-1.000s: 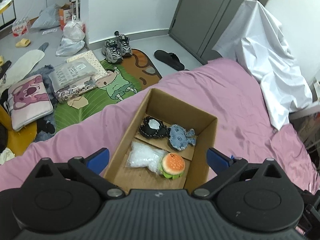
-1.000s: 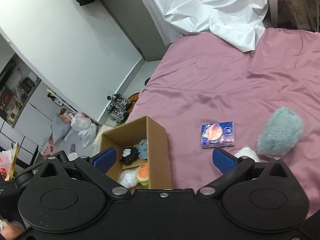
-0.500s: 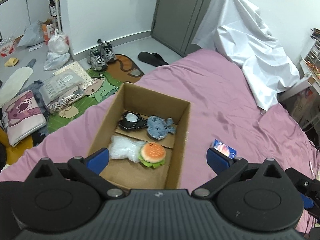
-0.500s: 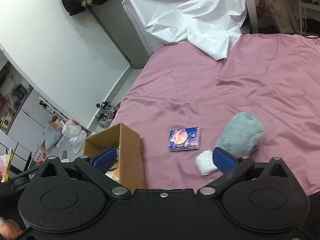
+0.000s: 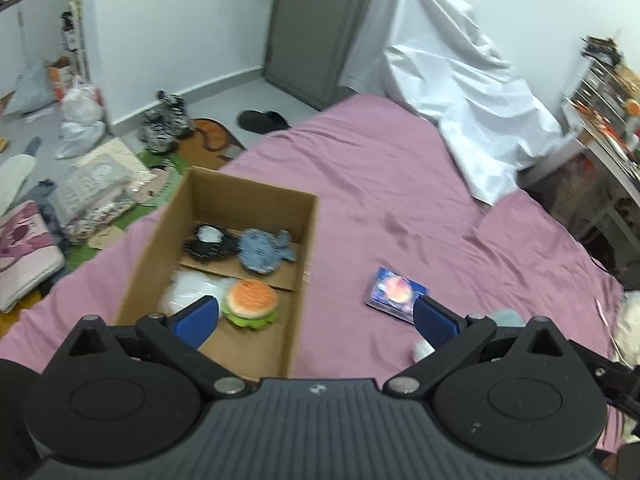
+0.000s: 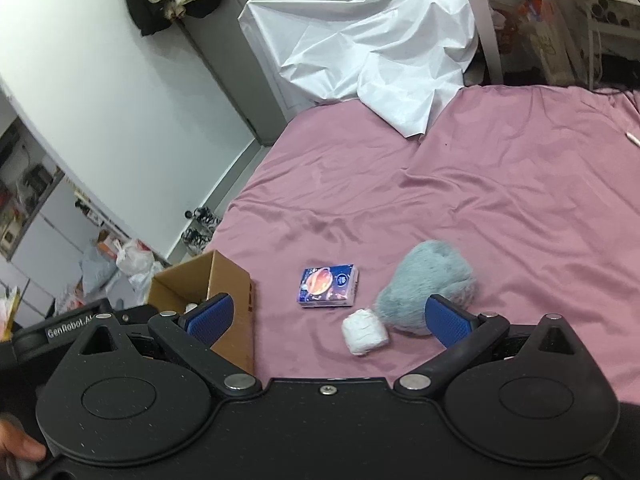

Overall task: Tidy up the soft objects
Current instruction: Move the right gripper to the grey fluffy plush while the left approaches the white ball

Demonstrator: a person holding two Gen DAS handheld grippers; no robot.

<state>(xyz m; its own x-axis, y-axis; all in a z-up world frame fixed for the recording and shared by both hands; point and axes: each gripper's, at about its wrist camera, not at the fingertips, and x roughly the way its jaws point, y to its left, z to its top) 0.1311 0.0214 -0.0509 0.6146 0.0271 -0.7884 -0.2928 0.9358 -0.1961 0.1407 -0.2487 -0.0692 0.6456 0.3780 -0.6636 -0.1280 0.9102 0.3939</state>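
Observation:
A cardboard box (image 5: 308,240) sits on the pink bed (image 5: 400,184) and holds a burger plush (image 5: 251,303), a blue plush (image 5: 262,254), a black-and-white plush (image 5: 210,240) and a white bag (image 5: 190,292). A blue tissue pack (image 5: 396,292) lies right of the box; it also shows in the right wrist view (image 6: 328,286). There a grey-blue fluffy plush (image 6: 426,288) and a small white roll (image 6: 365,332) lie beside it. My left gripper (image 5: 314,318) is open and empty over the box's near right edge. My right gripper (image 6: 326,318) is open and empty above the roll. The box (image 6: 232,292) is at its left.
A crumpled white sheet (image 6: 372,52) covers the far end of the bed. The floor left of the bed holds shoes (image 5: 166,122), a slipper (image 5: 262,120), bags and cushions. A cluttered desk (image 5: 608,112) stands on the right.
Both grippers have swung right, away from the box. The tissue pack has come into the left view. The fluffy plush and white roll have shifted toward the middle of the right view.

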